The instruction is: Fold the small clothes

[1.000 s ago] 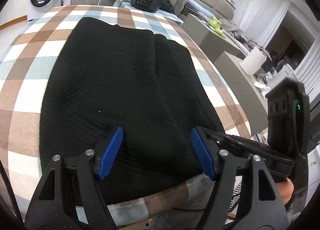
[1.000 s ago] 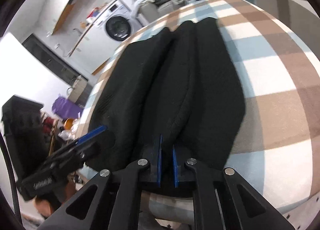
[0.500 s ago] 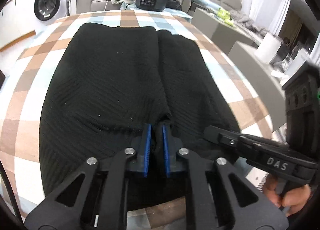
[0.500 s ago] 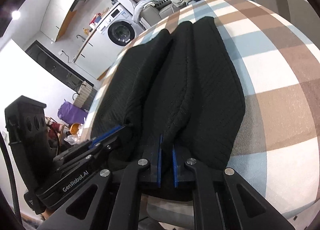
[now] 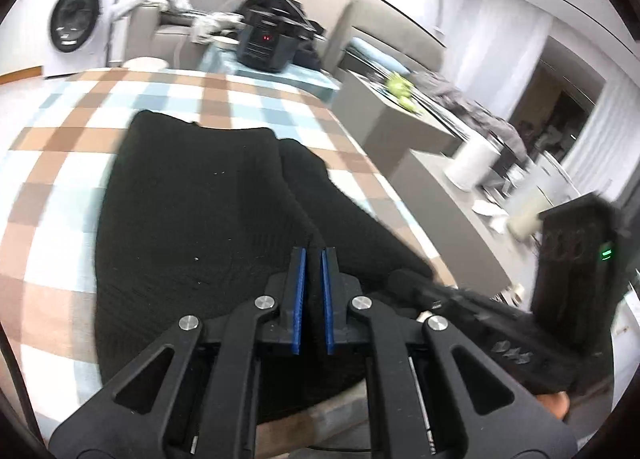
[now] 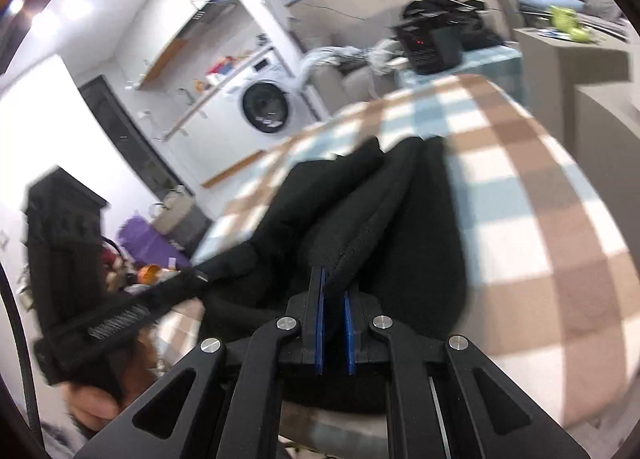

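A black knit garment (image 5: 200, 219) lies on the checked tablecloth (image 5: 60, 147), its near edge lifted off the table. My left gripper (image 5: 313, 255) is shut on the near hem of the garment. My right gripper (image 6: 333, 279) is shut on the near hem too, a raised fold (image 6: 360, 243) running away from its pads. The garment shows in the right wrist view (image 6: 420, 259) bunched into long ridges. Each gripper shows in the other's view: the right one (image 5: 472, 311), the left one (image 6: 120, 311).
A black appliance (image 5: 266, 45) stands beyond the table's far end. A washing machine (image 5: 74, 25) is at the back left. Grey counters (image 5: 400, 127) with clutter and a paper roll (image 5: 472, 165) run along the right. The tablecloth (image 6: 540, 219) is bare right of the garment.
My left gripper closed on the near hem. Both grippers have since lifted the near edge up and away from the table; the views are blurred with motion.
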